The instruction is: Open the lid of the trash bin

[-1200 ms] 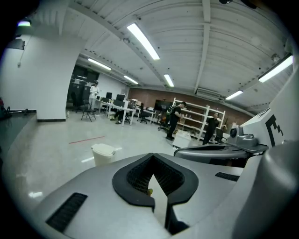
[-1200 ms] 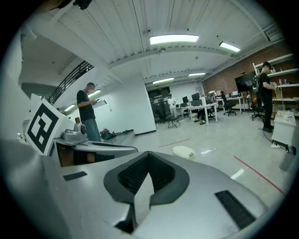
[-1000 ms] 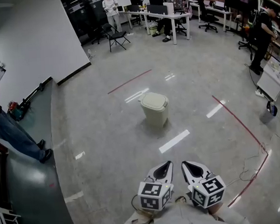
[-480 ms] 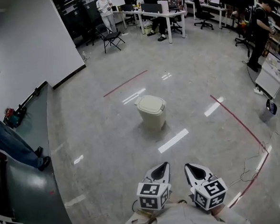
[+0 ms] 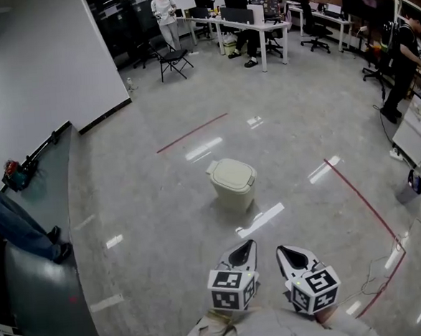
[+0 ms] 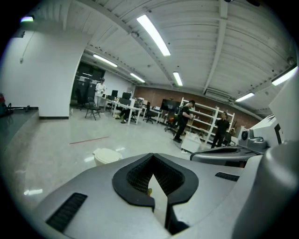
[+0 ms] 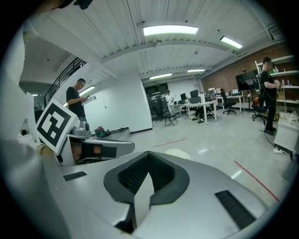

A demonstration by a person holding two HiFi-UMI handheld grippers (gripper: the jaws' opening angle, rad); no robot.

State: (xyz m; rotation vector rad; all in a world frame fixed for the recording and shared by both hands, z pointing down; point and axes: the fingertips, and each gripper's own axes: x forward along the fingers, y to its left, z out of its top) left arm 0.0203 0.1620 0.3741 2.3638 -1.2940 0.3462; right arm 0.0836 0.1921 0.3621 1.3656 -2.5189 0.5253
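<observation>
A small cream trash bin (image 5: 233,183) stands alone on the glossy grey floor, its lid down. It shows in the left gripper view (image 6: 106,155) and just over the jaws in the right gripper view (image 7: 178,153). My left gripper (image 5: 247,247) and right gripper (image 5: 282,251) are held side by side close to my body, well short of the bin and pointing towards it. Both are shut with nothing between the jaws; the closed tips of each show in its own view (image 6: 152,157) (image 7: 148,154).
Red tape lines (image 5: 191,133) (image 5: 361,195) cross the floor beyond and right of the bin. A person's legs (image 5: 17,227) stand on a dark mat at the left. Desks (image 5: 250,15), chairs and people fill the back; a cable (image 5: 388,244) lies at the right.
The bin sits lower and slightly nearer in the head view, as the view has moved towards it. Both grippers stay shut and held together.
</observation>
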